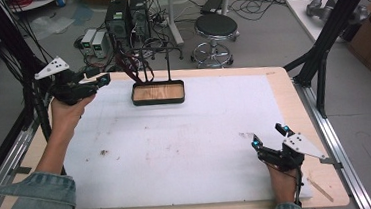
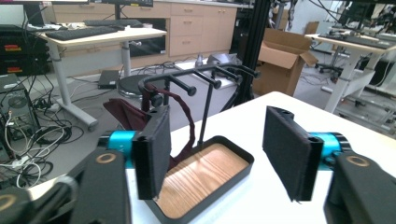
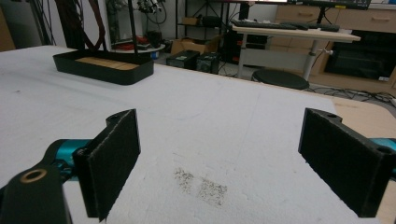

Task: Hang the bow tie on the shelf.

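Observation:
A black tray (image 1: 158, 100) with a wooden floor stands at the far middle of the white table cover (image 1: 191, 144). A black peg rack (image 1: 144, 50) rises from the tray, and a dark red strap (image 1: 133, 68) hangs from a peg on its left side. My left gripper (image 1: 98, 76) is held above the table's far left corner, open and empty, pointing at the tray (image 2: 205, 203), rack (image 2: 201, 77) and strap (image 2: 184, 109). My right gripper (image 1: 268, 134) rests low near the front right, open, nothing between its pads (image 3: 116, 154). Its view shows the tray (image 3: 105, 70) far off.
Dark smudges (image 1: 104, 152) mark the cover, with more smudges (image 3: 201, 184) in front of the right jaws. Black frame posts (image 1: 328, 33) stand at the right corner. A stool (image 1: 216, 27) and computer towers (image 1: 126, 16) sit on the floor behind the table.

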A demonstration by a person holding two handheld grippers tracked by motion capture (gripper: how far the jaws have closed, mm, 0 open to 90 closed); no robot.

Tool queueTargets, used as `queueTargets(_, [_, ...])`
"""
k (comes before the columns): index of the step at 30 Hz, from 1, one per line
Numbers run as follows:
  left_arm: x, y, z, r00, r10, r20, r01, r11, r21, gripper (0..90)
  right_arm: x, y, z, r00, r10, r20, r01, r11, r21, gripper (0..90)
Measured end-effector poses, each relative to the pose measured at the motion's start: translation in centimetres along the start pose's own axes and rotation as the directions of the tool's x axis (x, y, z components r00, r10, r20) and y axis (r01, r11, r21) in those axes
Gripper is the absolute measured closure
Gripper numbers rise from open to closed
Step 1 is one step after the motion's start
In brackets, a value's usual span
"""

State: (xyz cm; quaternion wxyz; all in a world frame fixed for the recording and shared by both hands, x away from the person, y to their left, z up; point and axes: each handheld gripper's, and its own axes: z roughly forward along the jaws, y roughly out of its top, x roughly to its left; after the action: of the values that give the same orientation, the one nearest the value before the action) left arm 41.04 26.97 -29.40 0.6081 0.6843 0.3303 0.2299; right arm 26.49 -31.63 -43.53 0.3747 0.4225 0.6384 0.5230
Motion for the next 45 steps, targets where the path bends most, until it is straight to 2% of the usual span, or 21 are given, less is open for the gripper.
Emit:
queueTargets(4, [-0.8, -0.4, -0.9, 0.9998, 0.018, 0.005, -0.018, 0.9998, -0.004, 39.3, 0.0, 0.0, 0.0, 1.0000, 0.006, 0.002, -0.006, 1.0000, -0.001, 11.7])
queueTargets(12, [-1.6, -1.8, -2.6, 0.9999, 0.010, 0.004, -0.010, 0.9999, 0.005, 31.1, 0.0, 0.0, 0.1, 1.0000, 0.000, 0.003, 0.000, 1.0000, -0.003, 11.7])
queueTargets(19, [-2.1, -3.1, -3.9, 0.9980, 0.028, -0.056, -0.028, 0.9996, 0.010, 23.7, 0.1, 0.0, 0.0, 1.0000, 0.002, 0.004, -0.002, 1.0000, -0.001, 11.7])
queueTargets(25, [-2.9, -4.2, -5.0, 0.9952, 0.047, -0.086, -0.045, 0.9988, 0.020, 21.2, 0.0, 0.0, 0.0, 1.0000, 0.003, 0.007, -0.003, 1.0000, 0.000, 11.7])
queueTargets(33, [-4.2, -5.7, -6.9, 0.9874, 0.079, -0.137, -0.078, 0.9969, 0.009, 18.1, 0.0, 0.0, 0.0, 0.9999, 0.002, 0.011, -0.002, 1.0000, -0.001, 11.7])
queueTargets(35, [-4.4, -6.2, -7.3, 0.9830, 0.095, -0.157, -0.093, 0.9955, 0.017, 18.0, 0.0, 0.0, 0.0, 0.9999, 0.004, 0.010, -0.004, 1.0000, 0.001, 11.7])
queueTargets(39, [-4.9, -7.4, -7.9, 0.9804, 0.096, -0.172, -0.092, 0.9954, 0.027, 18.0, 0.0, 0.0, 0.0, 0.9999, 0.001, 0.011, -0.001, 1.0000, 0.003, 11.7])
queueTargets(45, [-5.6, -9.2, -8.5, 0.9807, 0.090, -0.173, -0.084, 0.9955, 0.045, 17.2, 0.0, 0.0, 0.0, 1.0000, 0.000, 0.009, 0.000, 1.0000, 0.004, 11.7])
